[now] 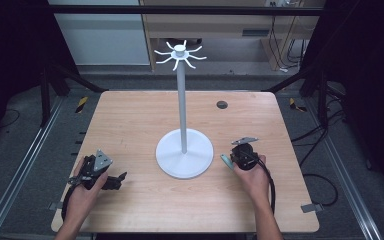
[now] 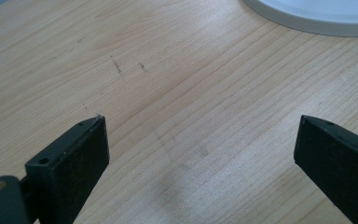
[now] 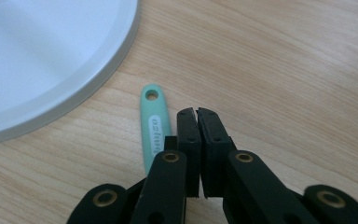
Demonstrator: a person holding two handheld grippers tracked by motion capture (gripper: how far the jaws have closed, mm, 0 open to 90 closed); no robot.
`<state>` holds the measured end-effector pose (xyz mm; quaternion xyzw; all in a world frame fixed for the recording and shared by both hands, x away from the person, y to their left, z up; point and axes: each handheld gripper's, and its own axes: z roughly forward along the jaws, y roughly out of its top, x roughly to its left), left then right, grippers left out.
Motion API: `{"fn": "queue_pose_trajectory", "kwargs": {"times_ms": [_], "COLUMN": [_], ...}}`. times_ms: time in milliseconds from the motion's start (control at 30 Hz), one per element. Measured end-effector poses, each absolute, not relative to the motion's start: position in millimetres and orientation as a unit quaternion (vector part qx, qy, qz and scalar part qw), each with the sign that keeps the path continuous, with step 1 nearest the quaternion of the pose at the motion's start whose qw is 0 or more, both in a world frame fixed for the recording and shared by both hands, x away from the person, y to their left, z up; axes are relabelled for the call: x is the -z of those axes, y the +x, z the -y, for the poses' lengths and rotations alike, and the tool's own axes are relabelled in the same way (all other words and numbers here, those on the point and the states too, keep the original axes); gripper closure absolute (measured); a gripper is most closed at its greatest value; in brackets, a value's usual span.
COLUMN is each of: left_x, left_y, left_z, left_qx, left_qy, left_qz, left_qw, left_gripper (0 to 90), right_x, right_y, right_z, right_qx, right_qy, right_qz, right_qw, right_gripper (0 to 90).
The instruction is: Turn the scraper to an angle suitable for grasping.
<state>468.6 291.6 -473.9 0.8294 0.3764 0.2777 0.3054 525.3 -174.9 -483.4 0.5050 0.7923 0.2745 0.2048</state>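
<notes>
Wooden table (image 1: 130, 120) seen from above, with a white stand (image 1: 182, 107) at its middle: a round flat base (image 1: 200, 155), a thin upright pole, and a ring of short curved hooks (image 1: 180, 54) at the top, all bare. The person's right hand (image 1: 254, 176) holds the right gripper (image 1: 236, 159) just to the right of the base, low over the wood; its jaws are pressed together with nothing between them, as the right gripper view shows (image 3: 196, 113). A mint-green handle (image 3: 154, 125) with a small hole at its end and a white label lies flat on the table close beside the left jaw of that gripper, outside the jaws and not pinched by them, its holed end pointing towards the rim of the base (image 3: 98, 79) but apart from it; the rest of the object passes under the gripper body and cannot be made out. In the high view the same handle (image 1: 226, 161) appears as a pale green sliver between base and gripper. The person's left hand (image 1: 86, 186) holds the left gripper (image 1: 119, 180) near the front left part of the table, well apart from the stand; its jaws stand wide apart over bare wood (image 2: 200, 135), holding nothing, with the edge of the base (image 2: 317, 21) at the far top right of its view
</notes>
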Motion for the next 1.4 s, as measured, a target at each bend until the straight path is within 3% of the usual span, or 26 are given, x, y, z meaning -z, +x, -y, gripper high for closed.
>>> {"fn": "queue_pose_trajectory", "kwargs": {"times_ms": [533, 800, 1233, 1400], "left_x": [474, 474, 475, 475], "left_y": [469, 469, 468, 469], "left_z": [-291, -293, -292, -292], "left_qx": [-0.278, -0.279, -0.276, -0.276], "left_qy": [0.832, 0.829, 0.831, 0.831], "left_qz": [-0.374, -0.378, -0.377, -0.377], "left_qw": [0.301, 0.303, 0.302, 0.302], "left_gripper": [2.9, 2.9, 2.9, 2.9], "right_x": [485, 475, 458, 459], "right_y": [519, 513, 529, 535], "right_z": [164, 155, 139, 137], "right_qx": [-0.284, -0.278, -0.212, -0.191], "right_qy": [0.470, 0.445, 0.427, 0.431], "right_qz": [-0.819, -0.833, -0.869, -0.873], "right_qw": [0.165, 0.174, 0.134, 0.124], "right_gripper": [90.0, 87.3, 65.5, 64.6]}}
